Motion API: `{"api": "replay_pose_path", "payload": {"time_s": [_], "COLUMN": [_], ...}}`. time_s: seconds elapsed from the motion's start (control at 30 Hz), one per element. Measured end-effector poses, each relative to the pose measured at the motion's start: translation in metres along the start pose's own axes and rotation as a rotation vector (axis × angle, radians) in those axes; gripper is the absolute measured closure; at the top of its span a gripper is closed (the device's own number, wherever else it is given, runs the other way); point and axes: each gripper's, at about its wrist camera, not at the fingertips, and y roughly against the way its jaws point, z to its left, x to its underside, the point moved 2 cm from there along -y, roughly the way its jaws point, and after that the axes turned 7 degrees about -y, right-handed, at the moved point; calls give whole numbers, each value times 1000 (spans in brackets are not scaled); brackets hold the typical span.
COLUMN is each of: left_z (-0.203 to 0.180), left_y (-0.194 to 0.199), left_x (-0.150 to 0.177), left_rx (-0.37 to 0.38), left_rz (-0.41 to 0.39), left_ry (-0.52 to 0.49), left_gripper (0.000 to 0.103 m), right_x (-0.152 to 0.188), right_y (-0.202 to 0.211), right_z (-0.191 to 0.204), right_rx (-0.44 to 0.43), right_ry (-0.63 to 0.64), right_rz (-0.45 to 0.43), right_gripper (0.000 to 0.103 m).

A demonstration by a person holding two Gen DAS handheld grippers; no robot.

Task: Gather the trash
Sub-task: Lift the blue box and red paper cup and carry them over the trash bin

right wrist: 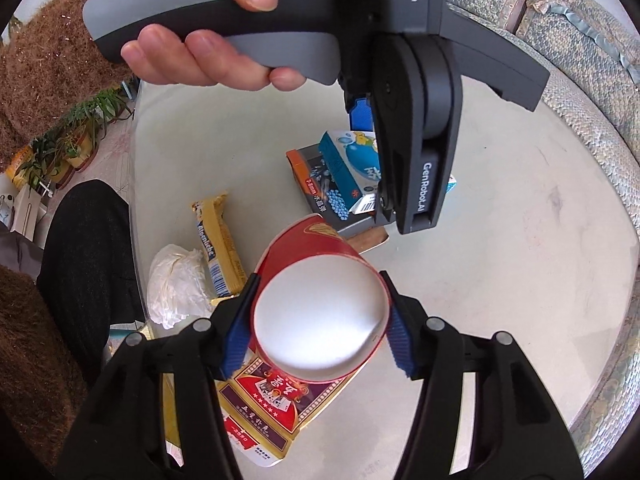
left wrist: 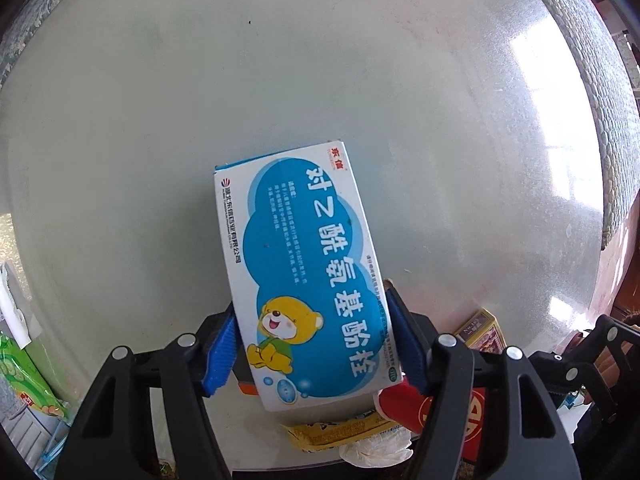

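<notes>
My left gripper [left wrist: 316, 344] is shut on a blue and white medicine box [left wrist: 304, 272] with a yellow bear on it, held above the pale round table [left wrist: 280, 80]. The right wrist view shows that box [right wrist: 352, 164] under the left gripper body [right wrist: 416, 128]. My right gripper [right wrist: 320, 340] is shut on a red paper cup [right wrist: 320, 300], its white base facing the camera. Below the cup lies a red and gold card box [right wrist: 264, 412]. A yellow wrapper [right wrist: 218, 240] and a crumpled white tissue [right wrist: 176, 284] lie at the table's left edge.
A grey box with blue beads printed on it [right wrist: 320, 192] lies under the medicine box. A sofa [right wrist: 580, 40] curves round the table's far side. Potted plants [right wrist: 76, 136] stand on the floor to the left. A person's dark-clad leg [right wrist: 84, 240] is beside the table.
</notes>
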Motion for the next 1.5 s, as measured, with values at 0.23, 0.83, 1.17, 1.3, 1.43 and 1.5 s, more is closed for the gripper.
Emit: {"api": "replay_pose_path", "payload": {"time_s": [0.23, 0.83, 1.17, 1.3, 1.43, 1.5], "left_z": [-12, -56, -107, -134, -150, -157], "left_y": [10, 83, 114, 107, 97, 92], "left_x": [22, 111, 186, 212, 242, 256], "left_rx": [-24, -94, -98, -95, -95, -84], "left_rz": [-29, -196, -253, -259, -265, -271], "left_ry": [-4, -37, -51, -72, -91, -102], "left_gripper": [39, 39, 39, 38, 38, 38], "right_x": [3, 3, 18, 31, 45, 52], "right_y": [18, 100, 132, 134, 134, 135], "right_z": [-9, 4, 61, 89, 114, 127], "right_rx": [86, 415, 513, 529, 530, 530], "right_ry": [-15, -133, -267, -275, -286, -293], "right_rz": [-13, -147, -153, -133, -126, -128], "right_gripper": [46, 46, 46, 46, 46, 46]}}
